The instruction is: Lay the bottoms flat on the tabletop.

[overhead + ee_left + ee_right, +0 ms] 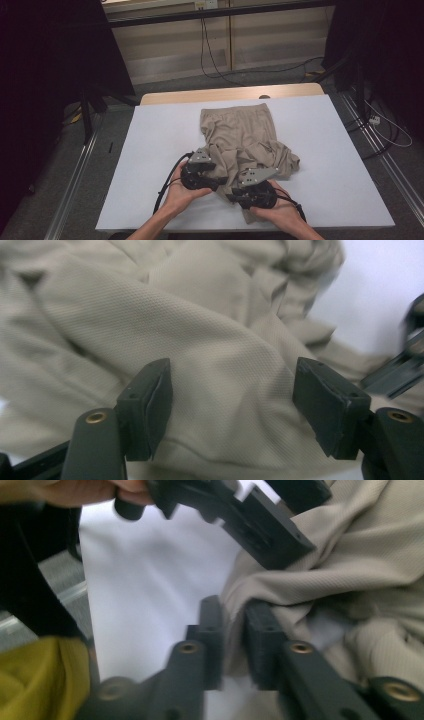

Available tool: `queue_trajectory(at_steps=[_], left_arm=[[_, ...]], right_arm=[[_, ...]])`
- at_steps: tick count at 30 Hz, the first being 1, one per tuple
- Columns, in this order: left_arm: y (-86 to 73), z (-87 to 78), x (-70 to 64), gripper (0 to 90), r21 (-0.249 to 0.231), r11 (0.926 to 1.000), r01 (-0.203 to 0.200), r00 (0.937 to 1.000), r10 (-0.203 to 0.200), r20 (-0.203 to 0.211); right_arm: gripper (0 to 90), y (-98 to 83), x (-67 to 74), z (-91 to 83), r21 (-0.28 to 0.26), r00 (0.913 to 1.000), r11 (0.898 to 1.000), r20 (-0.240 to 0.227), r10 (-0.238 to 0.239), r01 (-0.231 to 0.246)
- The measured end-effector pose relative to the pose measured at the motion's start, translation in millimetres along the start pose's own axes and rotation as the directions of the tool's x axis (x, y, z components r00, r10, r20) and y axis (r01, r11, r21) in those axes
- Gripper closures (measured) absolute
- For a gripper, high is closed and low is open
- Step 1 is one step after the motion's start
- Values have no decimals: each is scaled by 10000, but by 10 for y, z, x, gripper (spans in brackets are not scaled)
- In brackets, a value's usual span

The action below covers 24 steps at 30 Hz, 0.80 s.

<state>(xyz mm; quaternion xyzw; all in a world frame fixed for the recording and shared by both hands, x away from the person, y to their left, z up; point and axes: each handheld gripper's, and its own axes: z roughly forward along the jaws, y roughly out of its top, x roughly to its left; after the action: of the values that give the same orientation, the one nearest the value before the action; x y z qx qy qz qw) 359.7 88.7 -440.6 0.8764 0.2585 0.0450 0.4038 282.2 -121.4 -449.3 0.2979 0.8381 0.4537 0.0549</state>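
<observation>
A beige garment [240, 135] lies on the white table [165, 130], flat at the far end and bunched into folds at the near end. My left gripper [219, 176] sits at the near left of the bunch. In its own view the left gripper [232, 390] stands open, its jaws wide apart over the cloth [210, 330] without pressing it. My right gripper [233, 193] is at the near right. In its own view the right gripper [232, 620] has a narrow gap with a fold of the cloth [350, 555] standing loosely in it. The left gripper [250, 525] hangs just beyond.
A wooden strip [230, 93] runs along the table's far edge. Cables [210, 60] trail on the floor behind, and a dark stand [87, 115] rises at the left. Bare white tabletop stretches to both sides of the garment.
</observation>
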Motion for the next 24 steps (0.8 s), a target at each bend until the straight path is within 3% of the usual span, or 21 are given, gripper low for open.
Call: queue_trajectory(at_steps=[4,5,7,8,9,11,15,17,19,21,22,23,24], left_arm=[[-57,128,-67,370,519,9982,-285,9995,290,-103],[-69,129,-84,399,471,9988,-114,9999,114,4],[-65,101,-104,601,527,9984,-188,9991,167,398],[-74,85,-132,754,561,9979,-327,9986,303,434],[-78,78,-147,849,642,9970,-441,9986,421,322],[-83,44,-168,867,779,9955,-535,9978,502,442],[-154,-81,-211,870,957,9944,-447,9965,376,750],[-198,-153,-245,870,1038,9939,-380,9950,280,958],[-267,-233,-299,869,1025,9936,-480,9933,367,1098],[-324,-295,-342,869,1012,9936,-508,9921,386,1198],[-348,-325,-357,869,975,9941,-480,9923,363,1182],[-366,-353,-364,868,963,9943,-449,9919,329,1229],[-382,-377,-368,868,947,9947,-410,9919,291,1240]], right_arm=[[549,-84,-38,-186,-223,9985,9993,448,323,-313],[528,-102,-52,-230,-307,9977,9988,556,393,-377],[474,-167,-98,-336,-560,9929,9970,1032,595,-539],[452,-200,-126,-380,-646,9891,9959,1289,707,-628],[440,-235,-164,-424,-698,9835,9953,1632,778,-671],[396,-259,-217,-450,-816,9741,9949,2131,761,-599],[349,-254,-237,-356,-537,9722,9981,2303,413,-297],[301,-238,-210,-254,-243,9694,9997,2455,-2,63],[290,-221,-213,-169,18,9581,9993,2843,-353,363],[313,-203,-249,-108,513,9520,9987,3054,-228,75],[379,-198,-263,-100,612,9549,9981,2967,-130,-54],[556,-201,-261,-109,518,9567,9987,2909,-132,-20],[643,-207,-255,-119,473,9558,9989,2935,-181,44]])
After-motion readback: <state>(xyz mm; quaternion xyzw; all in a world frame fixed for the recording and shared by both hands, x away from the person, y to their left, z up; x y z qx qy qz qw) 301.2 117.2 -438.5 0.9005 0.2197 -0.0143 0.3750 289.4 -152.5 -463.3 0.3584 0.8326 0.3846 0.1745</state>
